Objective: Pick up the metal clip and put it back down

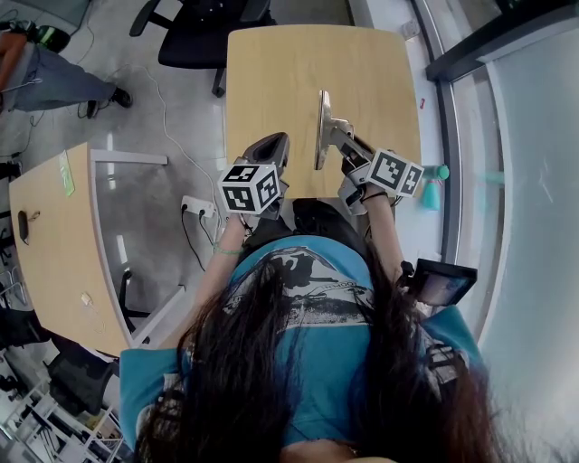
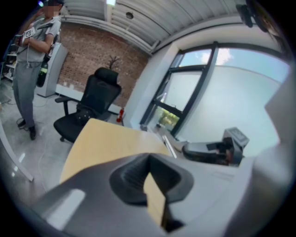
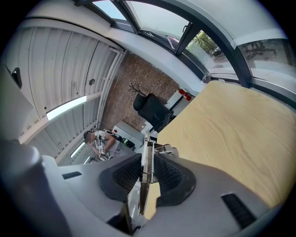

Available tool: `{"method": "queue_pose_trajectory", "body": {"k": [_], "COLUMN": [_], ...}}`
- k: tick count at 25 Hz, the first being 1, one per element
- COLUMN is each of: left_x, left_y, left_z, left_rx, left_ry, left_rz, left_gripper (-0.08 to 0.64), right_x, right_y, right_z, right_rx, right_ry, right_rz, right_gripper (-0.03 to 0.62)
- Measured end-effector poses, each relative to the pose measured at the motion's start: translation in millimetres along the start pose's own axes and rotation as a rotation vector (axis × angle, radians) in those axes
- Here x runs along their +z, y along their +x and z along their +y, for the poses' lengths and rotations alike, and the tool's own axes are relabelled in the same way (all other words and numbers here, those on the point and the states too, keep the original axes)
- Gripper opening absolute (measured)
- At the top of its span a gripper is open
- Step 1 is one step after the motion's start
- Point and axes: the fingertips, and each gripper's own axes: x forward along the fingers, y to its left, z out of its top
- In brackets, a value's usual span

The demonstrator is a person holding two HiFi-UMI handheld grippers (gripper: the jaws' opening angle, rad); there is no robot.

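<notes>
Closest, the left gripper point(image 1: 269, 154) hangs idle by the near edge of the wooden worktop point(image 1: 362, 72), its jaws closed together on nothing. Just beyond it, the right gripper point(image 1: 336, 134) has its jaws narrowed onto the metal clip point(image 1: 322, 127), pinching it by the spring so it stands on edge, apparently clear of the wood. The step looks like setting it down: lower slowly over bare worktop, let the clip touch first, then part the jaws so it neither drops nor skids. Farther back stands a black office chair point(image 1: 204, 27).
</notes>
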Motion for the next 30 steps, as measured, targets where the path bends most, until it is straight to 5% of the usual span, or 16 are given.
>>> {"method": "queue_pose_trajectory", "body": {"k": [10,20,30], "left_x": [-1.3,-2.1,-1.1], "left_y": [8.5,17.3,11.5], "left_z": [2.2,15.1,44.6], "left_rx": [0.028,0.091,0.168], "left_ry": [-0.008,-0.032,-0.076], "left_rz": [0.007,0.017,0.018], "left_gripper": [0.002,0.002,0.002], "right_x": [11.9,31.8,21.9], "right_y": [24.4,97.2,161.2], "right_z": [-30.2,-93.2,-138.2], "right_rx": [-0.031,-0.099,-0.085], "right_ry": [-0.042,-0.220,-0.294], "right_rz": [0.085,0.326,0.514], "right_gripper": [0.100,0.100,0.098]}}
